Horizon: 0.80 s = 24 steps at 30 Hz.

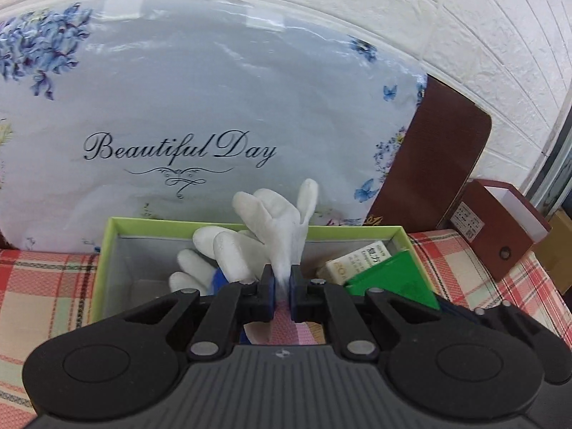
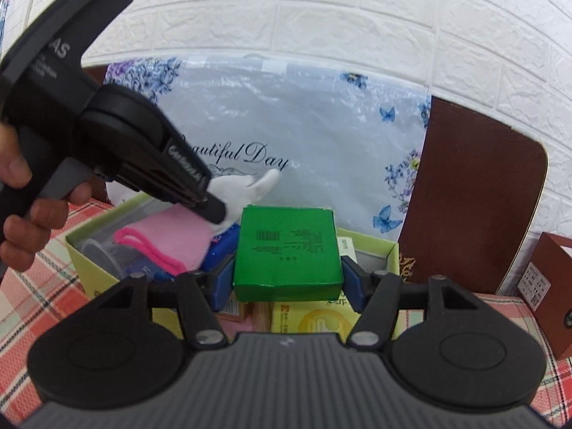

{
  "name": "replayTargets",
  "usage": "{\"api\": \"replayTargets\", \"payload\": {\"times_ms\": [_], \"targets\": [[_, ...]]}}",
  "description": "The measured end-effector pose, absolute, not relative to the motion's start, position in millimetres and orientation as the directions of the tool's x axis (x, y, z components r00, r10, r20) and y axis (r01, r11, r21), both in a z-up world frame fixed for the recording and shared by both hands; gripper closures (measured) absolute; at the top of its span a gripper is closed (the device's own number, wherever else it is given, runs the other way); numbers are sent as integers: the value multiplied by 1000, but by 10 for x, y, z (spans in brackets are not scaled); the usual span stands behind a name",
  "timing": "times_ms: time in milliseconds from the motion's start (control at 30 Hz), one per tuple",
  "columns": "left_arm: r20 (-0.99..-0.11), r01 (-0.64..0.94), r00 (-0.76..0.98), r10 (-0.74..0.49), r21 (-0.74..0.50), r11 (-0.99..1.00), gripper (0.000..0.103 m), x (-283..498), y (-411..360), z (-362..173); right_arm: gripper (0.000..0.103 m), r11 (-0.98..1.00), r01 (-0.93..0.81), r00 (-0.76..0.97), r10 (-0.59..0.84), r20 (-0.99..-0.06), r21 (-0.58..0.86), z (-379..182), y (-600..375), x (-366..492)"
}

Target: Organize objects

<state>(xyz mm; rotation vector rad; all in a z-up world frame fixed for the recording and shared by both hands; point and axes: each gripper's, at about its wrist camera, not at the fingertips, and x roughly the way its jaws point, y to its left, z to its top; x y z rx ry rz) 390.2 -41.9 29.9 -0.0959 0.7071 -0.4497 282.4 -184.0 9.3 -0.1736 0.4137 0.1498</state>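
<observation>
My left gripper (image 1: 282,279) is shut on a white glove (image 1: 271,221) and holds it over the light-green open box (image 1: 107,250); in the right wrist view the gripper (image 2: 214,211) and the glove (image 2: 246,189) show above the box's left half. My right gripper (image 2: 286,271) is shut on a green carton (image 2: 286,250), held above the box's (image 2: 82,250) right part. The green carton also shows in the left wrist view (image 1: 393,279). Inside the box lie a pink cloth (image 2: 178,232), a clear plastic cup (image 2: 103,250), a blue packet (image 2: 221,246) and a yellow carton (image 2: 314,318).
A plastic-wrapped pillow printed "Beautiful Day" (image 1: 214,107) leans against the white brick wall behind the box. A brown board (image 2: 475,196) and a brown-red small box (image 1: 500,228) stand at the right. The surface is a red plaid cloth (image 1: 43,286).
</observation>
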Motion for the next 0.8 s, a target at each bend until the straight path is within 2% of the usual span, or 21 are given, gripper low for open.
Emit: {"api": "replayTargets", "payload": {"times_ms": [67,133,167,200,233,267,333,433,733,800], "targets": [[-596,357,682,-423,-233,905,96,3893,-411,310,42,973,-182,905,111,-412,-139,81,-1830,2866],[-574,332,708,-412,-244,911,88,3871,-349,332,41,971,-193,906,121,-406,-141,88,-1808,2892],[-564,317,719,-406,-254,914,69,3857,-310,349,41,968,-204,907,129,-402,-149,86,-1790,2904],[-554,292,734,-394,-266,918,37,3840,-270,372,38,961,-223,902,139,-410,-166,78,-1756,2943],[-542,263,752,-375,-274,925,23,3808,-230,397,28,953,-239,894,143,-424,-183,57,-1726,2971],[-515,239,780,-355,-279,930,14,3751,-182,425,17,950,-238,894,132,-429,-204,32,-1699,2983],[-462,230,821,-334,-268,936,13,3645,-109,486,9,945,-223,903,108,-415,-238,-5,-1688,2930],[-461,222,832,-308,-232,947,13,3543,-92,547,0,949,-223,913,122,-388,-225,3,-1737,2780],[-434,213,868,-242,-116,970,13,2750,-123,679,0,955,-191,931,102,-352,-228,184,-1809,2235],[-422,198,879,-223,-103,975,9,2480,-106,713,0,958,-188,930,102,-353,-218,221,-1830,2021]]}}
